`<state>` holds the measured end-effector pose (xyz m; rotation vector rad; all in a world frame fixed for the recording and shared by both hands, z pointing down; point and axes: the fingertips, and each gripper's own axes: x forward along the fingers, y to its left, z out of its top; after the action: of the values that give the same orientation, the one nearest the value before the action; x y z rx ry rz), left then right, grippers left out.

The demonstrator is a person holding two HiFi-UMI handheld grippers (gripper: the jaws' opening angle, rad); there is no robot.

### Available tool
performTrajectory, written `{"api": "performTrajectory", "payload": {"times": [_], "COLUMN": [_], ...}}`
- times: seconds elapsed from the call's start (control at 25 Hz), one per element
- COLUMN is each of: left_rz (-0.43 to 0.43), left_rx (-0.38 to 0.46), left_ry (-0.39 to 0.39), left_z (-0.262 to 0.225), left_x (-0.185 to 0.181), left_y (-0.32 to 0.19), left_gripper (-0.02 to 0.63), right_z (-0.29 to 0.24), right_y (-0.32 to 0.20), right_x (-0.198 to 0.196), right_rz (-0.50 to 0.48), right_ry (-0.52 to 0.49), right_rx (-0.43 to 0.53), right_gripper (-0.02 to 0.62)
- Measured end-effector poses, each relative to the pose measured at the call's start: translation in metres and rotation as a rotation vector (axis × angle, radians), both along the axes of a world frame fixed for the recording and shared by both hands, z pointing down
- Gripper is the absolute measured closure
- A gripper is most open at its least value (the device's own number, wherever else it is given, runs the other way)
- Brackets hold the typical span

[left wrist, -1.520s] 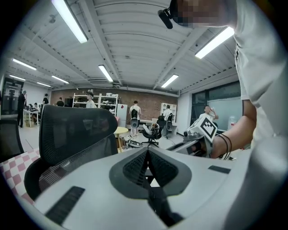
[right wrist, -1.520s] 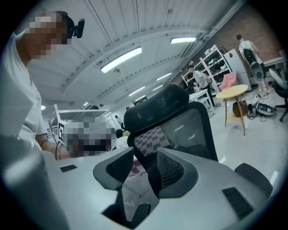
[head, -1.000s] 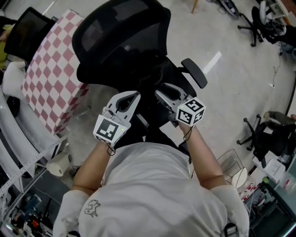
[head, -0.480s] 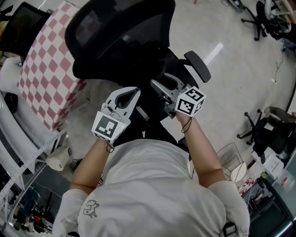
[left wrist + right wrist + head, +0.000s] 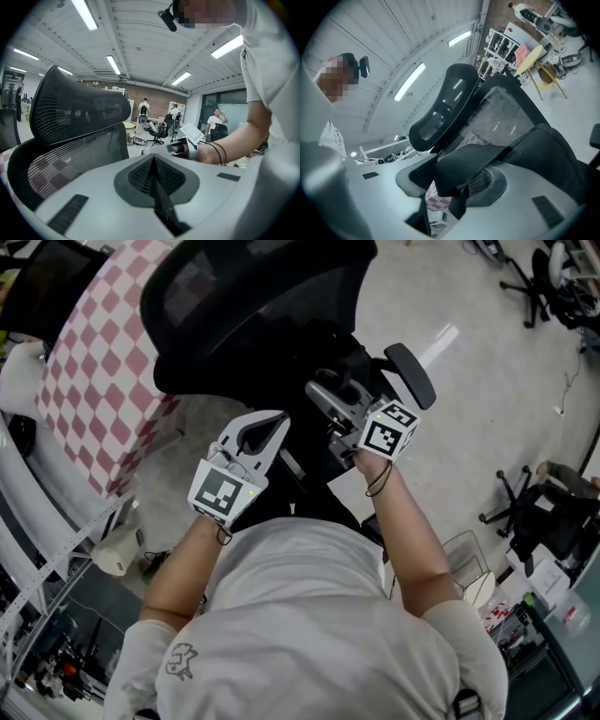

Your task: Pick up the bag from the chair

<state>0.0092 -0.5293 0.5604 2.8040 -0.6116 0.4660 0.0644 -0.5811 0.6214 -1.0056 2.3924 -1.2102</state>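
Moved since earlier: right gripper (image 5: 330, 392) has gone further toward 12 o'clock over the chair (image 5: 234, 352), nearer the armrest (image 5: 412, 376), and has rolled a little. Its jaws have just been opening. The left gripper (image 5: 278, 418) sits about where it was.
Head view, chair: black mesh, filling the 12 o'clock part of the picture, with its backrest (image 5: 262, 287) uppermost. A checked cloth (image 5: 103, 371) lies beside it at 9 to 10 o'clock.
Head view, bag: the dark bag (image 5: 314, 357) rests on the chair below the backrest and is hard to part from the black chair. The right gripper reaches into it from 5 o'clock. The left gripper points at it from 7 o'clock, and contact cannot be told.
Head view, person: a white shirt (image 5: 309, 615) fills 6 o'clock.
Left gripper view, jaws: pressed together with nothing between them. The mesh backrest stands at 9 o'clock, and the right gripper shows just above the tips toward 1 o'clock.
Right gripper view, jaws: spread wide, with a black mesh strap (image 5: 478, 164) of the bag lying across the gap. The strap is close against the jaw at 5 o'clock and apart from the jaw at 8 o'clock, so there is no pinch.
Right gripper view, behind: the headrest (image 5: 445, 103) is at 11 o'clock, the backrest at 1 o'clock, and the bag's dark body at 3 o'clock.
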Motion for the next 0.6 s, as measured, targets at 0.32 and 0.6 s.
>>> {"api": "performTrajectory", "payload": {"times": [0.32, 0.6], "left_rz": [-0.006, -0.006], "left_rx": [-0.01, -0.004], "left_ry": [0.008, 0.011], "left_z": [0.001, -0.003], "left_x": [-0.007, -0.004], "left_y": [-0.005, -0.004], "left_gripper": [0.594, 0.594], "right_z": [0.0, -0.022], "right_y": [-0.009, -0.005], "right_x": [-0.004, -0.001], "right_rz": [0.008, 0.012], "right_ry": [-0.013, -0.082], "right_rx": [0.002, 0.078], "right_gripper": [0.48, 0.557]}}
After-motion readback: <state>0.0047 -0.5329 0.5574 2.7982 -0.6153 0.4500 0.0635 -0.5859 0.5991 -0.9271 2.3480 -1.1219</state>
